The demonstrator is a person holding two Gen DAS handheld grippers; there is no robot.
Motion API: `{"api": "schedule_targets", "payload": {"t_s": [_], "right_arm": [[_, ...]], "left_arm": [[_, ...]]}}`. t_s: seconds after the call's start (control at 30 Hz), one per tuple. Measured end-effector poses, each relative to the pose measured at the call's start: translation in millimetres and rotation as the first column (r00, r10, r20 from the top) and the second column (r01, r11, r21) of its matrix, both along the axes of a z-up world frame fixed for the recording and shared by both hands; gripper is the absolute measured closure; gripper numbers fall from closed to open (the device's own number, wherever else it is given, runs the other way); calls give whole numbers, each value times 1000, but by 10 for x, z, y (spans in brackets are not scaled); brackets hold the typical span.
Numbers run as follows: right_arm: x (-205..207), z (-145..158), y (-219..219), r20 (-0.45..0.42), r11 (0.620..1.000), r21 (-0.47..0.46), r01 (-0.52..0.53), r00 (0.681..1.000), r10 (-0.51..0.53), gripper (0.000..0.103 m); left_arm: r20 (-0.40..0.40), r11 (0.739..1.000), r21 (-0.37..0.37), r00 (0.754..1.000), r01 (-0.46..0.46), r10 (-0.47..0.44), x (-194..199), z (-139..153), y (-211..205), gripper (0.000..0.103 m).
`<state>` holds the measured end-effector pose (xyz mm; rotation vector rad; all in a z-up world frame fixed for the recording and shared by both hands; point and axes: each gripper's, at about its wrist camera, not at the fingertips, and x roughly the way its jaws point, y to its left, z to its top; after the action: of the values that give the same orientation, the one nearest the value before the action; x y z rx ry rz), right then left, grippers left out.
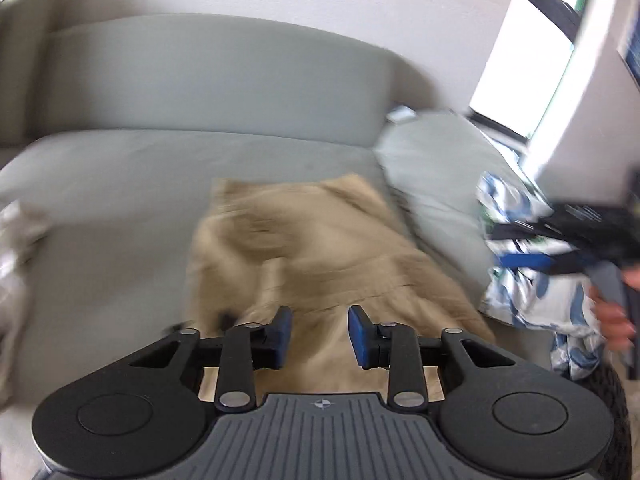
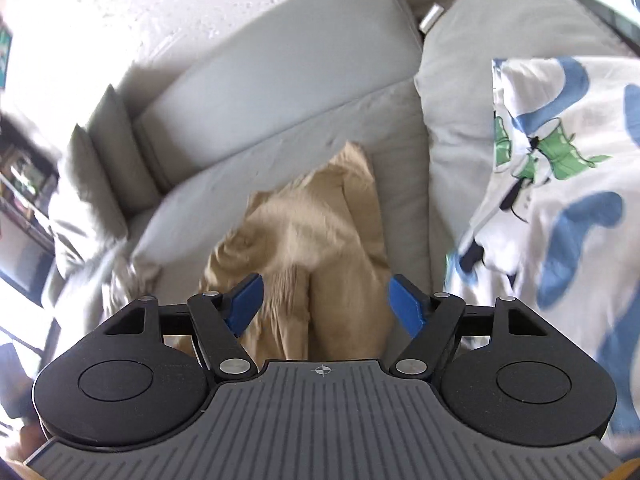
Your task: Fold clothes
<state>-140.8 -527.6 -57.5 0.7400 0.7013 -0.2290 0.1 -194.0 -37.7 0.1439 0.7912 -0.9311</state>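
Covering grey sofa point(image 1: 120, 184): rumpled tan garment point(image 1: 304, 248).

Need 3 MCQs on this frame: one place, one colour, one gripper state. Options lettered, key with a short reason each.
1. Where does the tan garment lie?
A. on the grey sofa seat
B. on a wooden floor
C. on a hanger

2. What colour are the pads on the gripper fingers?
A. red
B. blue
C. yellow

3. What state is the right gripper in?
A. shut on the garment
B. shut on nothing
C. open, holding nothing

Key:
1 A, the tan cloth is spread on the seat cushion, beside the grey pillow.
2 B, both wrist views show blue pads.
3 C, its fingers stand wide apart with the cloth beyond them; the left gripper is open too.
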Motion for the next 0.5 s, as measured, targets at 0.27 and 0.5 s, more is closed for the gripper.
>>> {"api": "schedule_targets", "payload": {"t_s": [0.27, 0.5], "right_arm": [[887, -651, -411, -67, 991, 98, 92, 994, -86, 31], [1379, -1035, -824, -75, 972, 163, 172, 984, -162, 31]], "left_arm": [[-113, 988, 109, 989, 109, -97, 283, -507, -982, 89], [-212, 990, 88, 974, 106, -85, 530, -707, -999, 89]]}}
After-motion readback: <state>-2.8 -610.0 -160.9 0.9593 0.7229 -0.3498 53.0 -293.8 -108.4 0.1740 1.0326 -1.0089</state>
